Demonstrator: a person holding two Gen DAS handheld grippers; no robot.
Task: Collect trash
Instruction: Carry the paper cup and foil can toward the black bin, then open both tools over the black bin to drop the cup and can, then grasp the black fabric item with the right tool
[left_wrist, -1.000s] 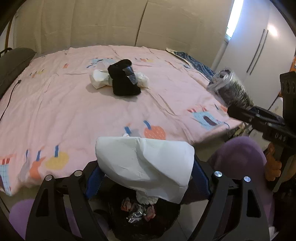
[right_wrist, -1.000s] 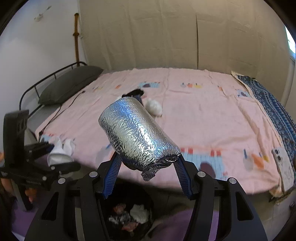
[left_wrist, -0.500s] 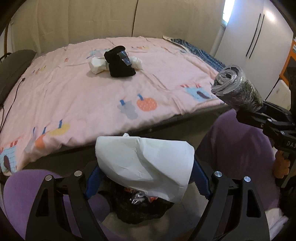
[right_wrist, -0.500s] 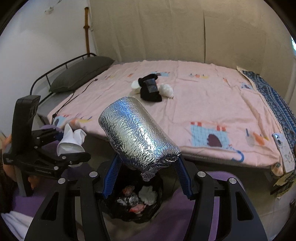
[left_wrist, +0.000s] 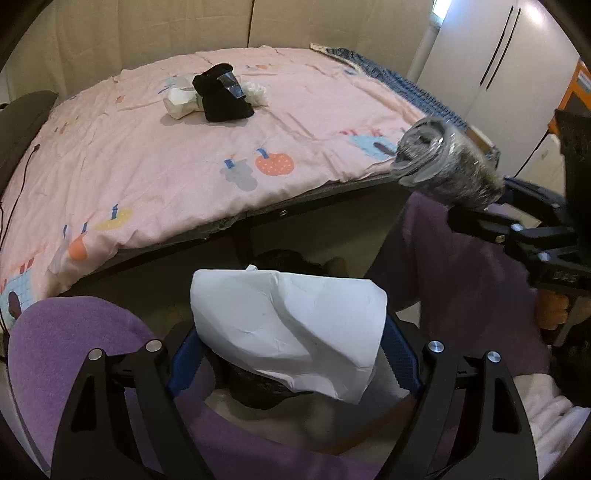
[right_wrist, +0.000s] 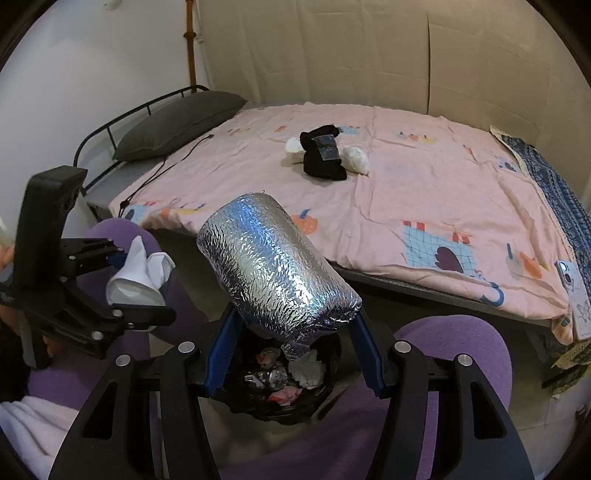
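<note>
My left gripper (left_wrist: 291, 363) is shut on a crumpled white paper (left_wrist: 280, 325), which hangs above the black-lined trash bin (left_wrist: 258, 386) and hides most of it. My right gripper (right_wrist: 295, 352) is shut on a silver foil-wrapped roll (right_wrist: 273, 269), tilted with its lower end just over the bin (right_wrist: 314, 406). Foil scraps and wads of paper lie in the bin. In the right wrist view the left gripper (right_wrist: 135, 288) holds the paper at the left. In the left wrist view the foil roll (left_wrist: 443, 166) shows at the right.
A person's legs in purple trousers (right_wrist: 458, 350) flank the bin. Beyond it stands a bed with a pink sheet (right_wrist: 406, 192); on it lie a black cloth (right_wrist: 321, 155) between two white wads, a phone (right_wrist: 572, 284) near the right edge and a grey pillow (right_wrist: 177, 122).
Both grippers have drawn back from the bed with their loads still held. The bed edge now lies farther off, and the bin sits right under the foil roll.
</note>
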